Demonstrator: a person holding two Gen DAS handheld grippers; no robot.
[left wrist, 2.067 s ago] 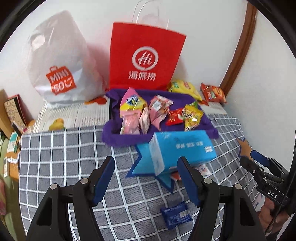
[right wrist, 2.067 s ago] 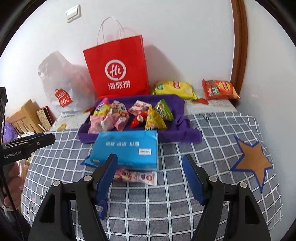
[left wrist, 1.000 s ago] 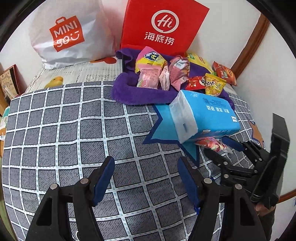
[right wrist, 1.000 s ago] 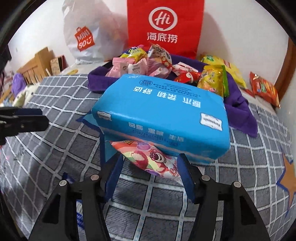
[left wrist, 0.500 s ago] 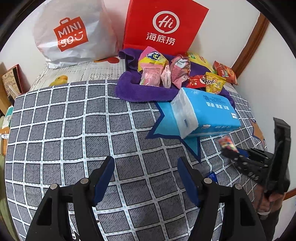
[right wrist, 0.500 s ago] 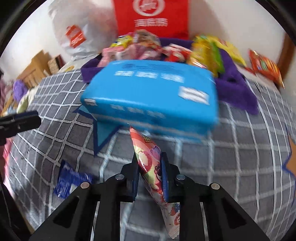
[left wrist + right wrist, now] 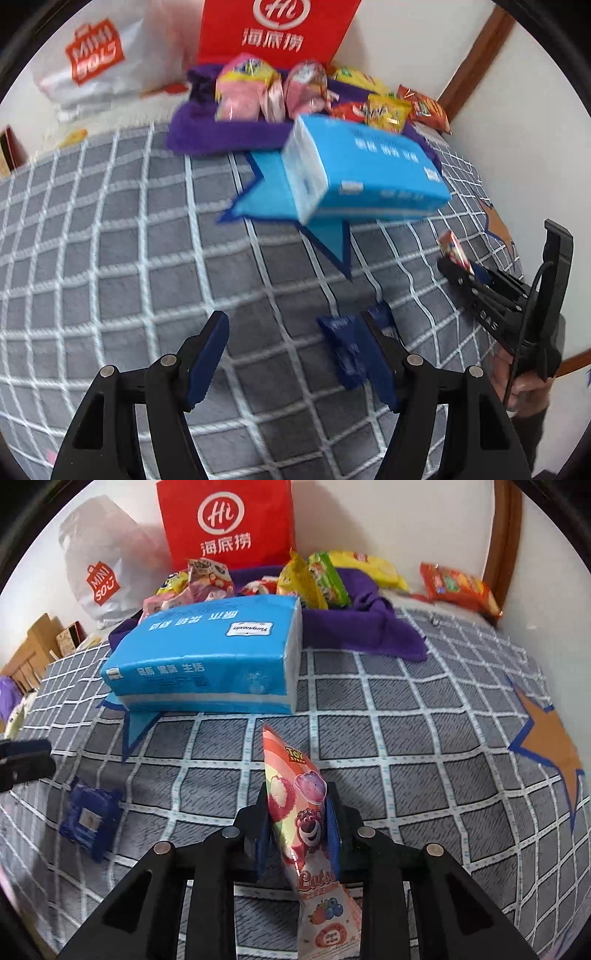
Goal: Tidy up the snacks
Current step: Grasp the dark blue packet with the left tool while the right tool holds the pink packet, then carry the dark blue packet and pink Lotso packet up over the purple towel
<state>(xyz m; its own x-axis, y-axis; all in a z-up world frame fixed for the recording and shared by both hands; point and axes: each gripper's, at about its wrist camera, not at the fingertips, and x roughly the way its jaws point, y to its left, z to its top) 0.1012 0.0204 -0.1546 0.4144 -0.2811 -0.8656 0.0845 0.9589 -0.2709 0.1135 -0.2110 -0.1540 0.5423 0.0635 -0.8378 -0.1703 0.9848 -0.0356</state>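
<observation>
A grey checked bedspread [image 7: 406, 709] covers the bed that carries everything here. At its far left corner a white shopping bag [image 7: 99, 568] leans on the wall, and just to its right stands a red paper bag [image 7: 225, 520]. In front of the red bag a purple towel [image 7: 376, 627] is spread along the far edge, with a heap of snack packets [image 7: 310, 579] lying on it, pink ones at the left and yellow and green ones at the right. A yellow packet [image 7: 373, 566] and an orange packet [image 7: 458, 585] lie past the towel toward the far right corner. A blue pack of tissues [image 7: 207, 653] rests just in front of the towel, on a blue star printed in the bedspread.

Near the left edge a small dark blue packet [image 7: 90, 819] lies flat. The left hand-held gripper [image 7: 295, 354] hangs over it with its jaws wide apart and nothing between them; the packet shows partly behind its right finger.

To the right, the right hand-held gripper [image 7: 297, 827] is lifted clear of the bedspread with a pink fruit-candy packet [image 7: 295, 812] between its narrow jaws, which are easing open a little though the pads press on it. The packet stands on edge, its top pointing toward the tissues. An orange star [image 7: 550, 746] marks the right edge.
</observation>
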